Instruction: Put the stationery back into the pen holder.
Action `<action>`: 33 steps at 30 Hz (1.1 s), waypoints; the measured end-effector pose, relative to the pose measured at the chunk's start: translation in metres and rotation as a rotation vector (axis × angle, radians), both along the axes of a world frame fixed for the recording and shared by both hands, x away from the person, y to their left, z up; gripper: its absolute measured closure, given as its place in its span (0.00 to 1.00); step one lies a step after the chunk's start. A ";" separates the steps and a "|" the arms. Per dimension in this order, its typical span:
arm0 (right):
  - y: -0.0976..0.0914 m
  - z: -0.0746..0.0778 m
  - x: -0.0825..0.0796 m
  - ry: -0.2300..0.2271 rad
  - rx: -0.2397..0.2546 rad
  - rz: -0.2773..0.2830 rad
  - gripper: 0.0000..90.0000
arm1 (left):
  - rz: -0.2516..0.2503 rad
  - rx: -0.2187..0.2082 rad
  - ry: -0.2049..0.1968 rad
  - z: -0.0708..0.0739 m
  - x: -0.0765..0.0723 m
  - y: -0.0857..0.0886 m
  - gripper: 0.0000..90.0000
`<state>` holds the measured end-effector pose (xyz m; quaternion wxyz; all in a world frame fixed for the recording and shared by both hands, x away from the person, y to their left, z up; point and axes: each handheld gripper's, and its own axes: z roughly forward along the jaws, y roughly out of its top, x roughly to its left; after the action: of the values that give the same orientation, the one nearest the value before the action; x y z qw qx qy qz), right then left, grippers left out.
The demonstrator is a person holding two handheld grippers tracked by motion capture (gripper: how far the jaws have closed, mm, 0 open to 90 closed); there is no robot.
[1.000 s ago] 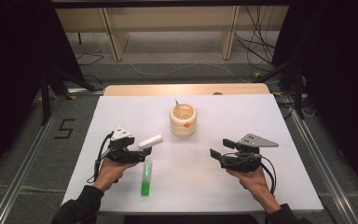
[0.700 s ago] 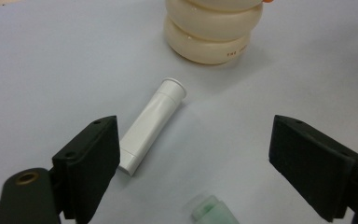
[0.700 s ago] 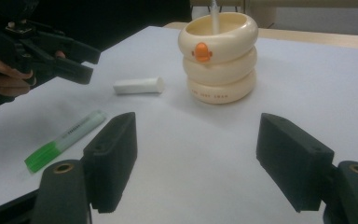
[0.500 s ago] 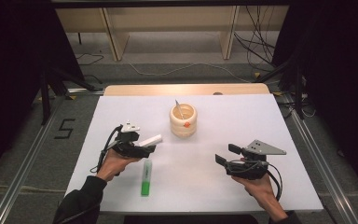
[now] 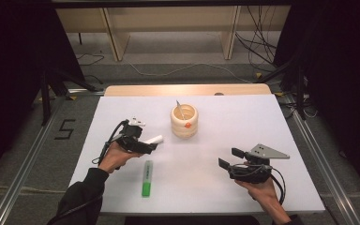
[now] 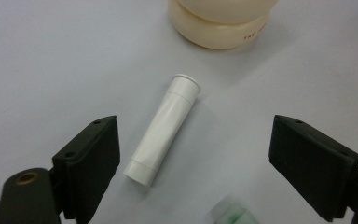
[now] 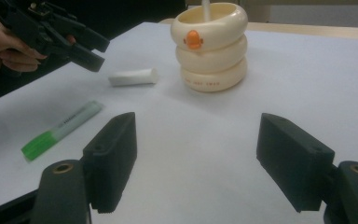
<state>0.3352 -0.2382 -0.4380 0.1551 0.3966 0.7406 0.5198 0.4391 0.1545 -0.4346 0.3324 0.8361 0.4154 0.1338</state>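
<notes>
Left hand-held gripper (image 6: pixel 193 163): jaws spread wide, hovering over the white tube (image 6: pixel 163 128), pinching nothing. Tube flat on the bench (image 5: pixel 262 122), between the jaws but nearer the left one, its flared end pointing ahead toward the cream ringed holder (image 6: pixel 223 21). Just beside the near right jaw, a green highlighter (image 5: pixel 146 178). Likely step: lining up to grasp the tube. Next move, by judgement: shift to centre the tube, lower, then close across its width. Right hand-held gripper (image 7: pixel 196 158): jaws likewise spread, empty, well apart from tube, facing the holder.
</notes>
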 end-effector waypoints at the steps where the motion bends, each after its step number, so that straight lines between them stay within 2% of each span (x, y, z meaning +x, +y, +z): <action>1: 0.000 0.000 0.000 -0.002 0.002 0.000 0.33 | -0.004 0.006 0.006 0.000 0.001 -0.001 0.18; 6: 0.000 -0.002 0.001 -0.001 -0.003 0.002 0.32 | -0.018 0.037 0.021 -0.002 0.008 -0.006 0.18; 7: 0.000 -0.002 0.002 -0.002 -0.008 0.006 0.32 | -0.015 0.027 0.031 -0.002 0.009 -0.006 0.18; 10: 0.002 -0.003 0.001 -0.011 -0.044 0.009 0.31 | -0.029 0.056 0.042 -0.004 0.013 -0.006 0.18; 14: 0.004 -0.004 0.001 -0.008 -0.047 0.013 0.31 | -0.020 0.044 0.057 -0.006 0.018 -0.007 0.18; 16: 0.004 -0.004 0.001 -0.007 -0.047 0.015 0.30 | -0.028 0.056 0.063 -0.006 0.021 -0.010 0.18; 19: 0.004 -0.004 0.001 -0.005 -0.042 0.015 0.30 | -0.038 0.077 0.071 -0.007 0.025 -0.015 0.18; 22: 0.004 -0.004 0.002 -0.003 -0.046 0.014 0.30 | -0.056 0.120 0.074 -0.008 0.029 -0.018 0.18; 26: 0.005 -0.004 0.001 -0.006 -0.046 0.017 0.30 | -0.059 0.136 0.100 -0.010 0.035 -0.021 0.19; 33: 0.005 -0.005 0.001 -0.005 -0.051 0.016 0.30 | -0.067 0.196 0.126 -0.015 0.045 -0.022 0.20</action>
<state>0.3367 -0.2332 -0.4429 0.1626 0.3852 0.7565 0.5029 0.4837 0.1321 -0.4496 0.2266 0.8847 0.3923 0.1095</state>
